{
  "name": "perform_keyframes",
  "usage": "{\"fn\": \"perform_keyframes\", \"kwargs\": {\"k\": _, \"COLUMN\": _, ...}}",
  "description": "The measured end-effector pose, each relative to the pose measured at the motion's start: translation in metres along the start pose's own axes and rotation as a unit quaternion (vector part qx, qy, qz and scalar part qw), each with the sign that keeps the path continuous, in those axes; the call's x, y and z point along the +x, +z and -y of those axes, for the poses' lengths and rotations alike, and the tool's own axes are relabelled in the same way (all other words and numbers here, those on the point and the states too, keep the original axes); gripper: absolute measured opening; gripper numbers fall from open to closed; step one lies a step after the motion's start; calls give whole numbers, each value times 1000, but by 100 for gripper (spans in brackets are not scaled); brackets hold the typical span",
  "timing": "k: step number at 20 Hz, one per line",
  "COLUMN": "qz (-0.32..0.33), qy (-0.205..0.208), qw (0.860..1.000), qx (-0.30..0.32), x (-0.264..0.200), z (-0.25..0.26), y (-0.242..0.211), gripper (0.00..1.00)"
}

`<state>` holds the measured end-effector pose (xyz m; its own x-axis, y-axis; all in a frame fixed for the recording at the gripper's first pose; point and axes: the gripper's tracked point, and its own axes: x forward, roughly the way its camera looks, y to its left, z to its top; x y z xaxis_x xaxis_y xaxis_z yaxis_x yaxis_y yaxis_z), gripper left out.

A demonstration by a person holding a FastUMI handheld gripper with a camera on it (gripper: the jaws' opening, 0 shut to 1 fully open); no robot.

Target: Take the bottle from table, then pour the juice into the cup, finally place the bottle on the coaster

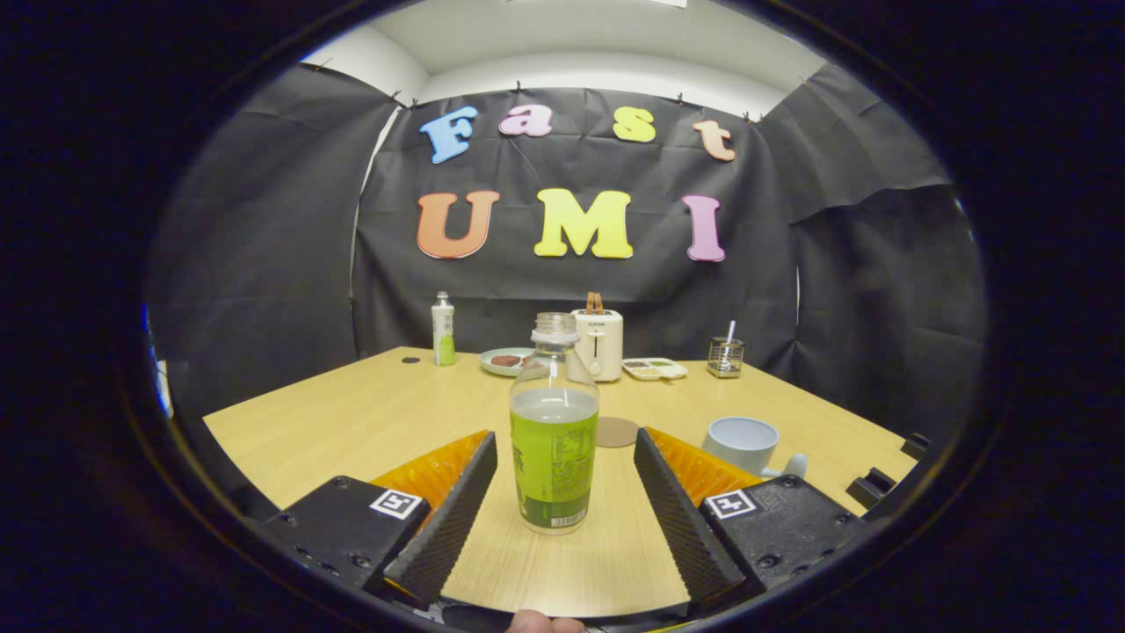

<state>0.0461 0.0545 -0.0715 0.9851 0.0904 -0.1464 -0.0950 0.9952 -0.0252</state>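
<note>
Tongs (562, 457) spread wide, gripping nothing | capless bottle (554, 440) of green juice upright on the counter (352, 422) between the 2 fingers, touching neither | round coaster (617, 432) just behind bottle | pale cup (743, 442) right of coaster, beyond the right finger

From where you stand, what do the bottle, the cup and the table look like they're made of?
The bottle, standing between the open tool's fingers, looks like clear plastic: liquid shows through above a glossy green label. The cup, beyond the right finger, seems glazed ceramic, pale and smooth, though plastic is possible. The table looks like light wood or wood-grain laminate, matte.
</note>
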Motion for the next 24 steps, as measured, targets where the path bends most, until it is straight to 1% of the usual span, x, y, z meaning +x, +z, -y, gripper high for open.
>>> {"fn": "perform_keyframes", "kwargs": {"k": 9, "qz": -43, "qy": 5, "qw": 999, "qx": 1, "x": 40, "z": -6, "y": -23, "gripper": 100}}
{"fn": "perform_keyframes", "kwargs": {"k": 16, "qz": -61, "qy": 7, "qw": 998, "qx": 7, "x": 46, "z": -9, "y": -29, "gripper": 100}}
{"fn": "perform_keyframes", "kwargs": {"k": 22, "qz": -65, "qy": 5, "qw": 998, "qx": 2, "x": 47, "z": -13, "y": -26, "gripper": 83}}
{"fn": "perform_keyframes", "kwargs": {"k": 24, "qz": -71, "qy": 10, "qw": 997, "qx": 1, "x": 51, "z": -11, "y": -27, "gripper": 82}}
